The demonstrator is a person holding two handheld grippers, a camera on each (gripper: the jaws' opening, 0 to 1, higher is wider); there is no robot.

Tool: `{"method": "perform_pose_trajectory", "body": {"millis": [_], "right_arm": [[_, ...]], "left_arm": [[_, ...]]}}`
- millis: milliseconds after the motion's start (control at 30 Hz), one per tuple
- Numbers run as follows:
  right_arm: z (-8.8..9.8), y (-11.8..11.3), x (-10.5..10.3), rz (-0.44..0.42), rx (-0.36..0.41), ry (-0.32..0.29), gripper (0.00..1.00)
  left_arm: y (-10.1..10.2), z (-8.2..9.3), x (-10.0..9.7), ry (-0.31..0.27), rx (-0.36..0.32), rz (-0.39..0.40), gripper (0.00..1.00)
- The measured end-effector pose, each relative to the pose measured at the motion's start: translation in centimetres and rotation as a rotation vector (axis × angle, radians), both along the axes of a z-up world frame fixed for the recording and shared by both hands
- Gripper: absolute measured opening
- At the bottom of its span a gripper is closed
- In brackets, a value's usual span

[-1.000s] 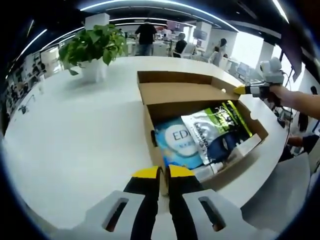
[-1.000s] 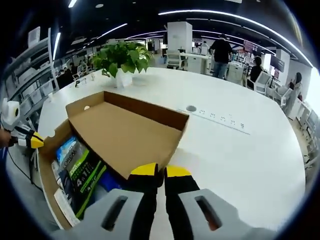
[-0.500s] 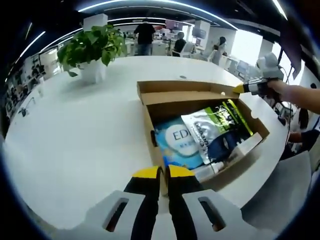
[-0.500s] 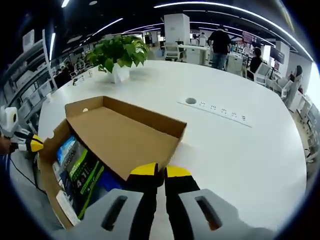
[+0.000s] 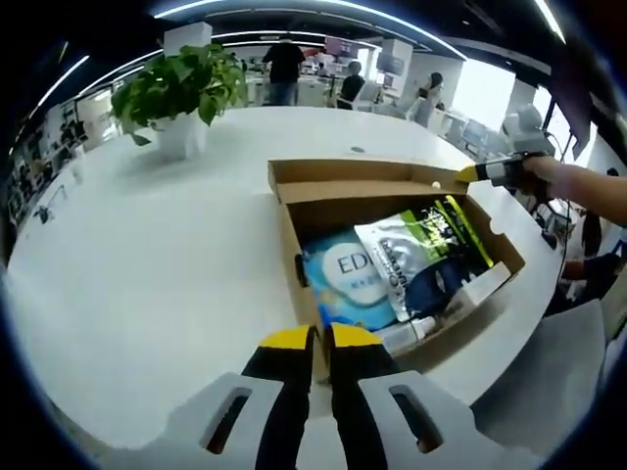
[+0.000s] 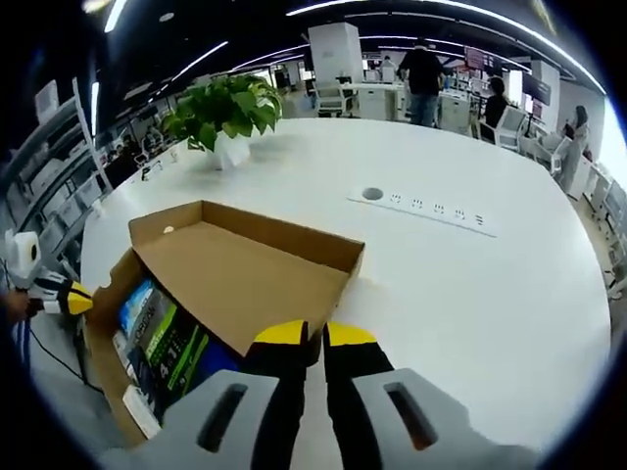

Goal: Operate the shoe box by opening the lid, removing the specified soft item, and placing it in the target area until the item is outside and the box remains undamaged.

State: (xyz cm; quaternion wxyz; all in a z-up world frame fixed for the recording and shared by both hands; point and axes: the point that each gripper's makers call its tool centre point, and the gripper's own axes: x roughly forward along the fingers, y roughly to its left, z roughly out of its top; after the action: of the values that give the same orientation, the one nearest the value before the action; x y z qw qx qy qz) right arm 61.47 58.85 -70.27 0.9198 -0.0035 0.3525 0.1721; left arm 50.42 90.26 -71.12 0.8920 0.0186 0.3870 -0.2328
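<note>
Closest in the left gripper view, the left gripper has its yellow-tipped jaws pressed together on the near wall of the shoe box; only a sliver of cardboard edge sits between them. Box is open on a white table. Inside lie soft packs: a light blue pack at the near end, a white-and-green pouch overlapping it, a dark blue item just beside that, and a white piece against the right wall. All contents are inside the box. Lid is folded back at the far end, inner face up. At the box's far right corner the right gripper shows its yellow tip at the lid edge, with a hand behind it.

In the right gripper view, the right gripper jaws are closed on the lid near edge, pinching the cardboard. Box interior with the pouch lies left and below the lid. Left gripper appears at the far left by the box wall.

Farther off, a potted plant stands on the table, a power strip is set into the tabletop, and people stand in the office behind.
</note>
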Motion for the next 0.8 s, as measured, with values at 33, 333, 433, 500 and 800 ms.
{"method": "perform_pose_trajectory", "body": {"millis": [33, 333, 433, 500, 800], "right_arm": [[0.1, 0.0, -0.1, 0.007, -0.008, -0.007, 0.05], [1.3, -0.5, -0.5, 0.008, 0.000, -0.056, 0.04], [2.3, -0.4, -0.8, 0.016, 0.016, -0.082, 0.04], [2.8, -0.1, -1.1, 0.032, 0.015, -0.094, 0.05], [3.5, 1.2, -3.5, 0.104, 0.008, -0.091, 0.09]], "left_arm": [[0.0, 0.0, 0.0, 0.003, -0.001, -0.001, 0.03], [-0.1, -0.3, -0.5, 0.015, 0.036, -0.028, 0.04], [0.0, 0.0, -0.7, 0.015, 0.047, -0.028, 0.04], [-0.1, 0.3, -0.9, 0.014, 0.056, -0.035, 0.05], [-0.3, 2.0, -0.9, -0.014, 0.076, -0.045, 0.09]]}}
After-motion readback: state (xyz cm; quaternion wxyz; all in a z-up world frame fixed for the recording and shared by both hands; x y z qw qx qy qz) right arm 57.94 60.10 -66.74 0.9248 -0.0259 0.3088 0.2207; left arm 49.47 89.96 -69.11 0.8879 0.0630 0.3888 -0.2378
